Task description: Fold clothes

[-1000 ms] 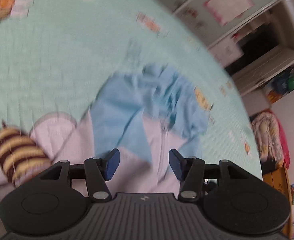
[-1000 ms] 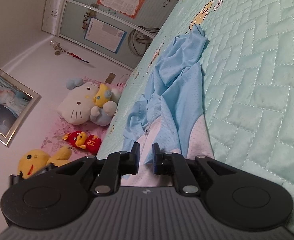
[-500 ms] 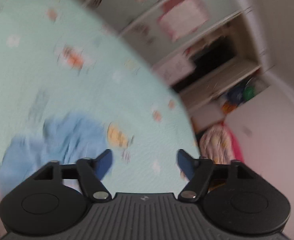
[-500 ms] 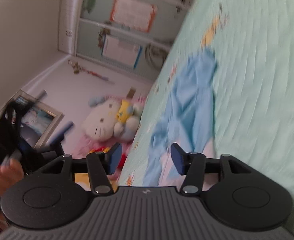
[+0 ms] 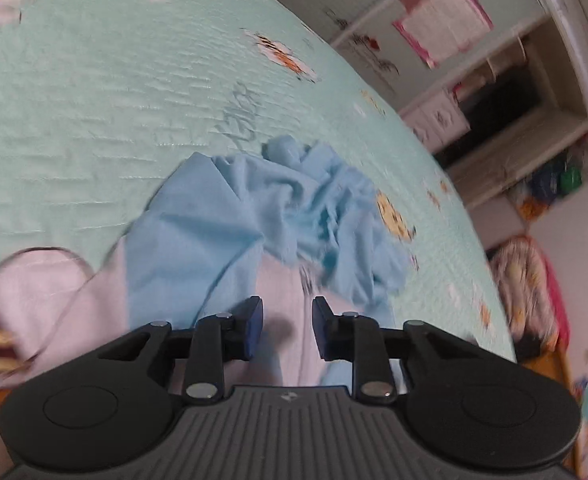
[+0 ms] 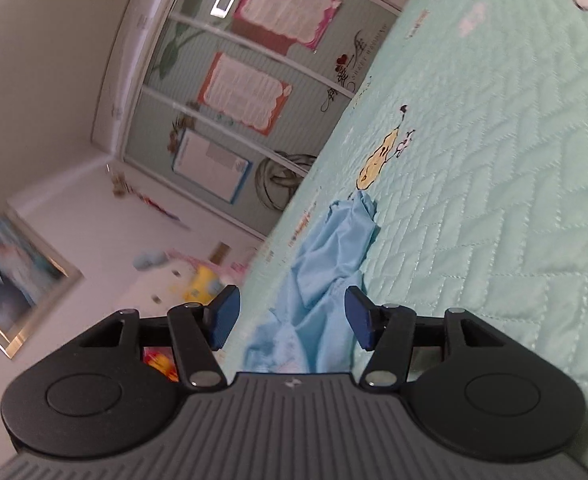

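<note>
Crumpled light-blue garment (image 5: 253,216) lay on the mint quilted bedspread (image 5: 73,100), its near end a pale pinkish-white panel that ran down behind the left gripper (image 5: 286,326) and was cut off there. That gripper's jaws stood apart over the pale panel, with a dark blur between them too soft to make out; whether the pads touched the cloth could not be told. In the right wrist view the garment (image 6: 330,248) stretched away along the bed's edge, its near part hidden behind the right gripper (image 6: 289,322), whose jaws stood wide apart and held nothing. Plush toys (image 6: 197,284) beyond were blurred and partly blocked by a finger.
</note>
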`<state>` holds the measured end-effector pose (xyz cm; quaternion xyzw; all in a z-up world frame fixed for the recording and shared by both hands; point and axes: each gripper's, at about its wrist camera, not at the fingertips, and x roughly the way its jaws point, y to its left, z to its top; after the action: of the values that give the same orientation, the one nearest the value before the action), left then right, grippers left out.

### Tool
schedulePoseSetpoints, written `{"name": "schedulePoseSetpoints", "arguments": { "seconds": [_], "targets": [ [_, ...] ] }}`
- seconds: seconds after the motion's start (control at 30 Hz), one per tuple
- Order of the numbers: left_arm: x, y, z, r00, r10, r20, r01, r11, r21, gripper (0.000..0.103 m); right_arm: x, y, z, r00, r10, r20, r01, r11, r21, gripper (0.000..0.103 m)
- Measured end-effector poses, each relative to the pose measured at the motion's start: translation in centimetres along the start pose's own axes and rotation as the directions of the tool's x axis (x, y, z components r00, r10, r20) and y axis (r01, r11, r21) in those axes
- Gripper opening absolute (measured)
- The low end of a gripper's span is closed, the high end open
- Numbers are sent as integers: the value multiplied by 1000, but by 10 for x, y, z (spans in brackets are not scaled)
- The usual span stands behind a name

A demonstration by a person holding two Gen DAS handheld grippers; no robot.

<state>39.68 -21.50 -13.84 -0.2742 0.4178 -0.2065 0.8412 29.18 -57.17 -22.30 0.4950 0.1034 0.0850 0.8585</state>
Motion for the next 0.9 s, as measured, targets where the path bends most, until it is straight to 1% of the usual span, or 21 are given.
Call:
{"name": "schedulePoseSetpoints", "arguments": {
  "seconds": [0.03,0.1,0.17,0.23,0.33,0.43,0.47,0.5,0.57,0.6,0.67,0.7,0.8,0.83,0.87,0.9],
  "targets": [
    [-14,-7,4,1000,3,-23,-2,1000,28,27,1,1,-2,1000,-6,-5,6,1000,-12,58],
    [-43,-25,16,998,-7,-55,10,998,56,32,0,-1,-2,1000,0,-2,0,1000,-1,58],
    [-67,-51,27,998,-22,-54,27,995,94,46,-2,-4,-3,1000,11,7,-11,1000,12,58],
    [-83,-84,35,998,-51,-41,57,988,142,52,-4,-4,-4,1000,14,11,-14,1000,20,58],
    [-107,-134,49,995,-97,-22,99,971,218,52,0,0,-6,1000,-21,-2,21,1000,-13,54],
    [-118,-190,63,988,-152,2,142,930,339,53,5,6,-8,998,-67,-16,66,996,-58,52],
    [-123,-206,70,983,-181,27,157,914,375,54,5,6,-9,997,-70,-16,69,996,-60,52],
    [-126,-219,78,976,-206,67,160,894,419,54,5,5,-9,998,-64,-13,63,997,-53,52],
    [-132,-244,94,956,-257,144,153,852,500,59,3,1,-8,999,-38,-5,38,999,-27,52],
    [-130,-247,101,948,-261,183,133,846,516,62,2,-2,-8,1000,-24,0,24,1000,-10,52],
    [-121,-239,115,939,-249,237,104,863,494,70,0,-6,-7,1000,-1,7,1,1000,17,53],
    [-111,-225,119,941,-232,247,93,878,470,72,0,-7,-6,1000,10,9,-10,1000,25,54],
    [-69,-163,115,958,-128,258,25,929,368,73,0,-8,-6,999,30,12,-30,999,31,57],
    [-52,-135,107,964,-85,251,0,947,320,72,1,-7,-6,999,34,12,-34,999,31,59],
    [-34,-107,96,971,-48,235,-18,963,270,69,1,-7,-6,999,37,12,-38,999,30,60],
    [-16,-80,83,978,-18,206,-27,976,217,68,1,-7,-6,999,41,13,-41,999,29,61]
  ]
}}
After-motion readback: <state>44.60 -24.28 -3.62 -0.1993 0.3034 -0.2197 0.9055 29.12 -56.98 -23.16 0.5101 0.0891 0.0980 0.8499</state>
